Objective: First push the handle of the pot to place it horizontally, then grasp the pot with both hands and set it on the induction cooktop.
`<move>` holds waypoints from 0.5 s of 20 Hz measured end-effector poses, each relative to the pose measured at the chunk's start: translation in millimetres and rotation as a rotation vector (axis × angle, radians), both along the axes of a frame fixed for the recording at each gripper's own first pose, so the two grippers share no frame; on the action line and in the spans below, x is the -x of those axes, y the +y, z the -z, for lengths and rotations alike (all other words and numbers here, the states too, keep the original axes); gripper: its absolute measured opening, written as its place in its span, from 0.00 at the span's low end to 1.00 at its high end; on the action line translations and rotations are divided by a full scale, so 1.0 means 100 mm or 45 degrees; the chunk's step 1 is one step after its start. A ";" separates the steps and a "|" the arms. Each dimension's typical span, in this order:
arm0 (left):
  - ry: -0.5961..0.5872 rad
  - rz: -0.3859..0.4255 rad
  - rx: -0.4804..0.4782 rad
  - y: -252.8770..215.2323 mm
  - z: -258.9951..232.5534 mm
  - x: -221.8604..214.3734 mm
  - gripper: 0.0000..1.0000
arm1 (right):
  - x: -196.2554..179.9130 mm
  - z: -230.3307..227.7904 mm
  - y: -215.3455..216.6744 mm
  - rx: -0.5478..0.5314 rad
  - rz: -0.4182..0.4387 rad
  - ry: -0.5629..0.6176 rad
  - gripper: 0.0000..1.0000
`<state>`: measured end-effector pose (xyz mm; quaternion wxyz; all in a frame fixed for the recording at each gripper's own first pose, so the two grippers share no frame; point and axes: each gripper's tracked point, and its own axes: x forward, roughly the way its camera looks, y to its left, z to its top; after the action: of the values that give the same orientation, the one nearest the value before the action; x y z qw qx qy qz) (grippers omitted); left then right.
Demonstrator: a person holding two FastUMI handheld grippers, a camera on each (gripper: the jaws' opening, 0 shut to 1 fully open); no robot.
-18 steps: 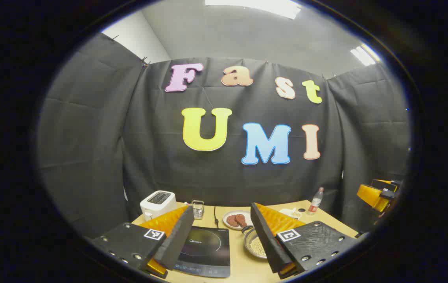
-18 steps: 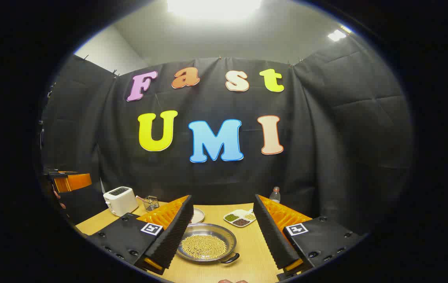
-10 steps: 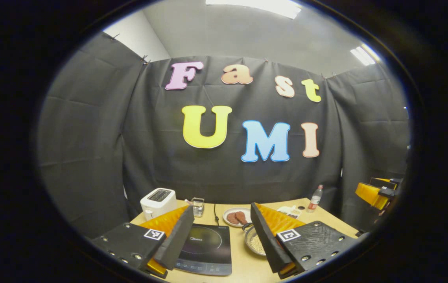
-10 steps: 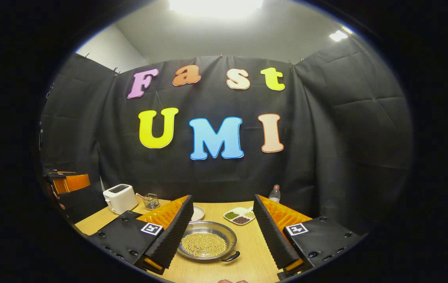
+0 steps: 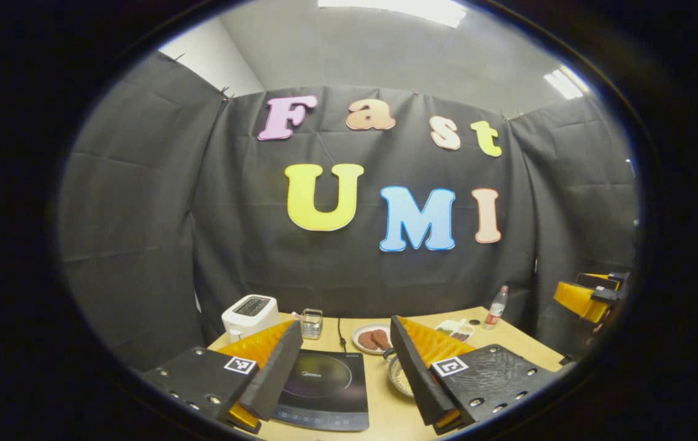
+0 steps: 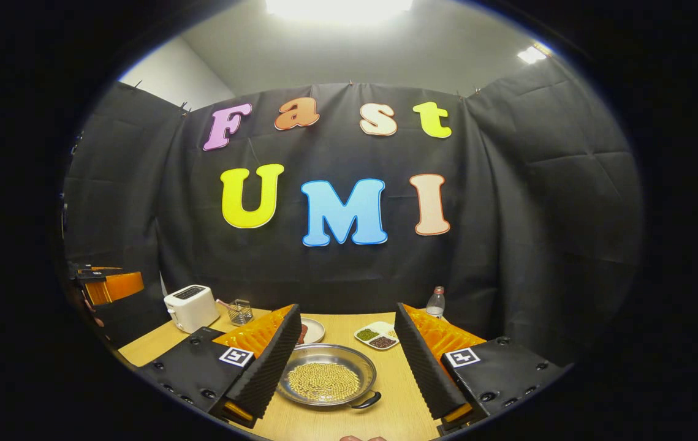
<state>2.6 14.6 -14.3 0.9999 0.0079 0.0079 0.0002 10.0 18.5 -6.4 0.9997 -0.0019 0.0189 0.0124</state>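
A: Where is the pot [image 6: 328, 382] sitting?

B: Low in the centre of the right gripper view, flat on the tabletop [image 6: 398, 410], framed between the fingers of the right claw [image 6: 346, 349]. It holds small pale beads. One dark loop handle [image 6: 366, 401] points toward the lower right of the frame, the camera's side, so I judge the handle push is not yet done.

A: And the induction cooktop [image 5: 324, 389]?

B: Bottom centre of the left gripper view, between the fingers of the left claw [image 5: 345, 350], with the pot [image 5: 399, 376] just right of it, half hidden behind the claw's right finger. That looks deliberate: each hand is lined up on its own target.

A: Are the claws holding anything?

B: No. Both are spread wide and empty, above the tabletop and touching nothing. Wide jaws suit a nudge at the handle, then a rim grip from each side.

A: Anything in the way?

B: A plate of brown pieces [image 5: 372, 338] lies beyond the pot, well clear.
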 end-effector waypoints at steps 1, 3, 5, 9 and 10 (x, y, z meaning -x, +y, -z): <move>0.001 0.004 -0.003 -0.01 0.00 -0.01 0.83 | -0.02 0.02 0.01 -0.003 -0.001 0.010 0.97; 0.006 0.009 -0.006 -0.02 0.04 -0.03 0.83 | -0.07 0.10 0.01 -0.001 -0.003 0.048 0.97; 0.009 0.002 -0.011 0.00 0.05 -0.07 0.88 | -0.12 0.19 -0.01 0.011 -0.001 0.100 0.97; 0.027 0.019 -0.021 -0.03 0.13 -0.12 0.83 | -0.27 0.42 -0.07 0.097 0.020 0.228 0.96; 0.033 0.018 -0.030 -0.03 0.13 -0.13 0.83 | -0.30 0.52 -0.09 0.128 0.021 0.278 0.98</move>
<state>15.9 11.7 -27.7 0.9996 0.0198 0.0208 -0.0069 40.4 9.1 -58.6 0.9904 -0.0506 0.1283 0.0035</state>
